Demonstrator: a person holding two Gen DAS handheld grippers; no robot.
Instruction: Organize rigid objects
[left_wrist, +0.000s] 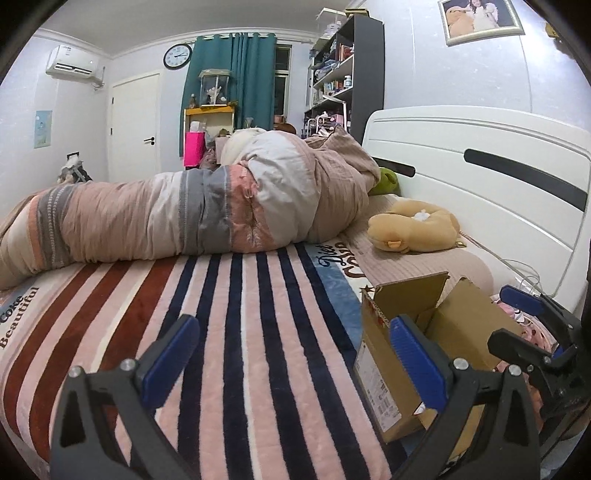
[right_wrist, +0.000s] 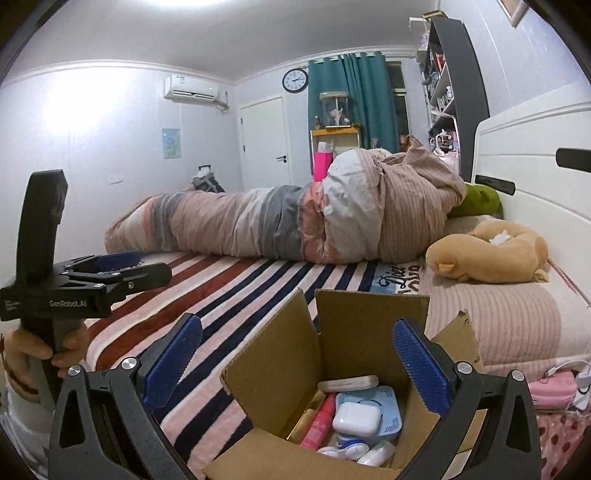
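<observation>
An open cardboard box (right_wrist: 347, 332) stands on the striped bed blanket (right_wrist: 236, 288). Inside lie a white earbud case (right_wrist: 356, 417), a light blue perforated case (right_wrist: 384, 402), a pink tube (right_wrist: 317, 421) and several small white items. My right gripper (right_wrist: 295, 360) is open and empty, just above the box opening. In the left wrist view the box (left_wrist: 454, 321) is at the right, and my left gripper (left_wrist: 291, 358) is open and empty over the blanket (left_wrist: 236, 332) beside it. The right gripper (left_wrist: 532, 317) shows at the far right there. The left gripper (right_wrist: 122, 266) shows at the left in the right wrist view.
A rolled quilt (left_wrist: 192, 210) lies across the bed's far side. A tan plush toy (right_wrist: 491, 254) and a green cushion (right_wrist: 480, 201) lie by the white headboard (left_wrist: 480, 177). A pink pouch (right_wrist: 554, 391) and white cable lie right of the box. Shelves (left_wrist: 343, 74) stand behind.
</observation>
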